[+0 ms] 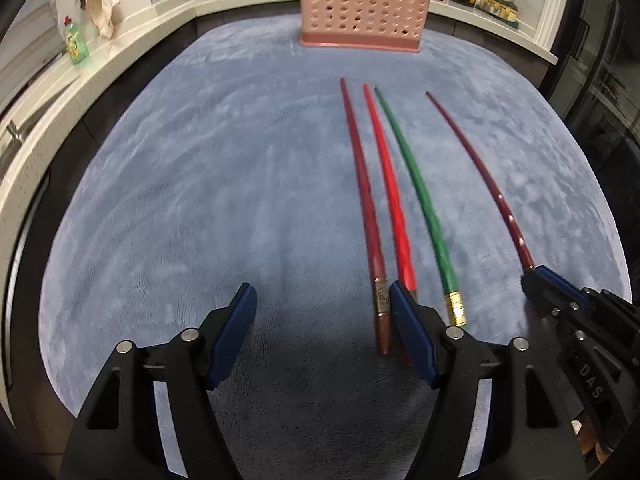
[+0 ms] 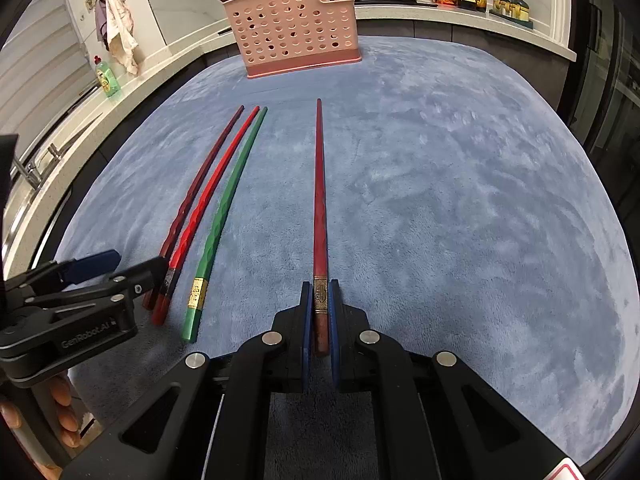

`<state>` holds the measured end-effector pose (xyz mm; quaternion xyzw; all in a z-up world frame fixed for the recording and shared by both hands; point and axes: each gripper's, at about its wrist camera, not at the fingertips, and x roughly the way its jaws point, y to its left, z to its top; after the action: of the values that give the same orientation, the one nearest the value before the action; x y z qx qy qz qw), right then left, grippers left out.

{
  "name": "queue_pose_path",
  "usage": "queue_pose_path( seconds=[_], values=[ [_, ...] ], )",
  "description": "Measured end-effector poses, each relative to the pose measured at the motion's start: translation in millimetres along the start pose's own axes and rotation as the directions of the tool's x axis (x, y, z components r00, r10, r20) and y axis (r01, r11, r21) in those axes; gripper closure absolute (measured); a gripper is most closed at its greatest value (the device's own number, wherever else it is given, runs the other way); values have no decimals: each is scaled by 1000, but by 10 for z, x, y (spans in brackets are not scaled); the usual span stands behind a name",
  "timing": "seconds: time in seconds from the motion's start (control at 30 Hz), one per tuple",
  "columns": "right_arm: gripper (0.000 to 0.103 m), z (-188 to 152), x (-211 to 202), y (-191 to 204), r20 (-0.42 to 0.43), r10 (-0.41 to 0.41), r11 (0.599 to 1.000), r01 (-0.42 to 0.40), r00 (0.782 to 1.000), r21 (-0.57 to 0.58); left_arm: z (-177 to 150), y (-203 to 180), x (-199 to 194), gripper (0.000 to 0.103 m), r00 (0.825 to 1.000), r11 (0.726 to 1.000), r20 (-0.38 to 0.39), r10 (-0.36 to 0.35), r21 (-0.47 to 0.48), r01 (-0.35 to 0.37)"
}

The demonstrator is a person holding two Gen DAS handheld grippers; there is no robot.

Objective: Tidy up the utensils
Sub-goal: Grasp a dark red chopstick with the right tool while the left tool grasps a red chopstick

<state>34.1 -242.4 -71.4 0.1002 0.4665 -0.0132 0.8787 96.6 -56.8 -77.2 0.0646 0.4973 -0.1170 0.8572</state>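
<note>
Looking along my right gripper (image 2: pixel 320 300), I see its jaws pinched tight on the banded end of a dark red chopstick (image 2: pixel 319 208), which runs straight ahead from them over the blue plush cloth (image 2: pixel 460 200) covering the worktop. My left gripper (image 1: pixel 323 320) has its jaws spread wide with nothing between them, only cloth. Just beside its right-hand jaw lie three more chopsticks side by side: a maroon chopstick (image 1: pixel 366 216) nearest, a bright red chopstick (image 1: pixel 394 200) partly behind that jaw, and a green chopstick (image 1: pixel 420 196) with a gold band beyond it. All three point away from the jaws toward the pink perforated basket (image 1: pixel 360 4) standing at the far edge of the cloth, well apart from both grippers. In the right wrist view, more utensils already stick out of that basket's top.
</note>
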Motion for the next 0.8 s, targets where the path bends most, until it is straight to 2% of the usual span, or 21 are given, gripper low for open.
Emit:
queue_pose_path(
  seconds=[0.2, 0.3, 0.47, 0.8],
  values=[
    [96, -4, -1, -1, 0, 0, 1000, 0, 1000, 0, -17, -1, 0, 47, 1000, 1000, 8, 15, 4, -15],
    [96, -4, -1, 0, 0, 0, 1000, 0, 1000, 0, -11, 15, -7, 60, 1000, 1000, 12, 15, -3, -15],
    [96, -9, -4, -2, 1, 2, 1000, -2, 1000, 3, 18, 62, -18, 91, 1000, 1000, 9, -12, -5, 13],
    [96, 78, -127, -11, 30, 13, 1000, -13, 999, 15, 64, 70, -65, 95, 1000, 1000, 8, -24, -2, 24]
  ],
)
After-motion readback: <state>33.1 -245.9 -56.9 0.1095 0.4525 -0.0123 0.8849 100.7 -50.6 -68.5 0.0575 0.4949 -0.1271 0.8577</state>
